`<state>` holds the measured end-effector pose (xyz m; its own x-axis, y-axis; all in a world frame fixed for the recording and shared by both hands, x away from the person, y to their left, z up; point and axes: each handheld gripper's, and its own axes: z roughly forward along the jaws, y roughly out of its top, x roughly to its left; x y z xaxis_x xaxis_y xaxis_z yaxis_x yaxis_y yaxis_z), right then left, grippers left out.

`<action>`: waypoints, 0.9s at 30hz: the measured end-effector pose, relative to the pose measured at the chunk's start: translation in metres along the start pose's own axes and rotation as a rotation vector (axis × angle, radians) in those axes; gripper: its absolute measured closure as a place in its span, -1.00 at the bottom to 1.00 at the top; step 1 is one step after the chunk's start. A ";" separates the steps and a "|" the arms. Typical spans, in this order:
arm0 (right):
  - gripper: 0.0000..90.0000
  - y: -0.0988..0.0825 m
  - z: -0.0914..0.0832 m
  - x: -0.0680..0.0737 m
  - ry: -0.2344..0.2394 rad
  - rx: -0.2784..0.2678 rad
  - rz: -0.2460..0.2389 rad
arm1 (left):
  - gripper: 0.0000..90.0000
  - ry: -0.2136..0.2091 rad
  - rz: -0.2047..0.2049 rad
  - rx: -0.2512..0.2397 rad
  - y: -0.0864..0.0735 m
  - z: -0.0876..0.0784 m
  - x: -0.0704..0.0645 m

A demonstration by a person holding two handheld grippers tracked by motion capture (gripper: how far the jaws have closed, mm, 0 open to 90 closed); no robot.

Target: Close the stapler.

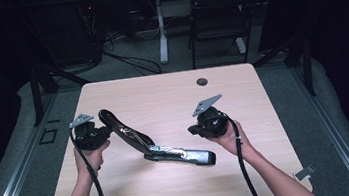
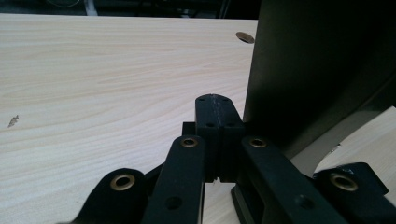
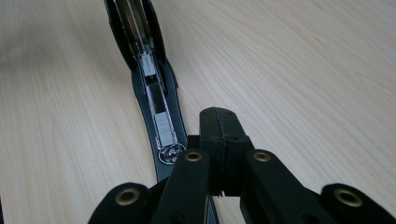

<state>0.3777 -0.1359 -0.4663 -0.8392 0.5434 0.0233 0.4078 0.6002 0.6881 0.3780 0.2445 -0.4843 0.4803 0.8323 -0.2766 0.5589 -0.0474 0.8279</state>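
Stapler (image 1: 155, 143) lay swung open on the table (image 1: 162, 94), between your two tongs: base flat toward your right tong, lid raised at a slant toward your left one. Your left tong (image 1: 102, 134) sat pressed together, nothing between the jaws, tip right at the lid's free end; from its own view (image 2: 215, 112) the lid (image 2: 308, 70) stood as a dark wall just beside the closed jaws, and whether they touched it you could not tell. Your right tong (image 1: 195, 128) hovered just above the base's far end, jaws likewise pressed together and empty. Its own view (image 3: 218, 122) looked along the open staple channel (image 3: 156, 100), with the tip just beside the round front end.

Risks, as judged from there:
- Closed jaws could only push, not grip. A nudge on the slanted lid from your left tong could have skidded the whole stapler across the smooth top, since nothing pinned the base.
- Pressing down off-centre with your right tong could have tipped the base or snapped the lid shut on the left tip.
- Poking into the channel could have knocked the staples loose.
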 end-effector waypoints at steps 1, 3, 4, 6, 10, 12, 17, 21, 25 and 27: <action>1.00 0.001 0.000 0.001 -0.002 0.001 -0.002 | 1.00 0.001 0.001 -0.001 0.000 0.000 0.000; 1.00 0.002 0.000 0.003 0.002 -0.008 -0.003 | 1.00 0.001 0.009 -0.001 0.000 -0.001 -0.001; 1.00 0.002 -0.001 0.004 0.006 -0.013 -0.002 | 1.00 0.001 0.009 -0.003 0.000 -0.001 -0.002; 1.00 0.004 -0.001 0.005 0.011 -0.015 0.000 | 1.00 -0.003 0.012 -0.007 0.000 0.000 -0.003; 1.00 0.006 0.002 0.007 0.018 -0.022 0.001 | 1.00 -0.009 0.021 -0.011 0.000 -0.001 -0.007; 1.00 0.007 0.003 0.008 0.024 -0.018 0.003 | 1.00 -0.007 0.022 -0.018 0.000 -0.001 -0.009; 1.00 0.011 0.005 0.011 0.029 -0.025 -0.001 | 1.00 -0.025 0.037 -0.018 0.001 0.000 -0.015; 1.00 0.015 0.005 0.012 0.028 -0.040 -0.004 | 1.00 -0.036 0.052 -0.007 0.001 0.002 -0.020; 1.00 0.020 0.003 0.013 0.030 -0.046 -0.005 | 1.00 -0.046 0.064 -0.004 0.001 0.004 -0.024; 1.00 0.022 0.004 0.013 0.034 -0.050 -0.003 | 1.00 -0.046 0.070 -0.004 0.001 0.005 -0.026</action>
<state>0.3768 -0.1135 -0.4539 -0.8527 0.5204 0.0452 0.3870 0.5712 0.7238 0.3697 0.2201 -0.4791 0.5486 0.8008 -0.2401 0.5204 -0.1023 0.8478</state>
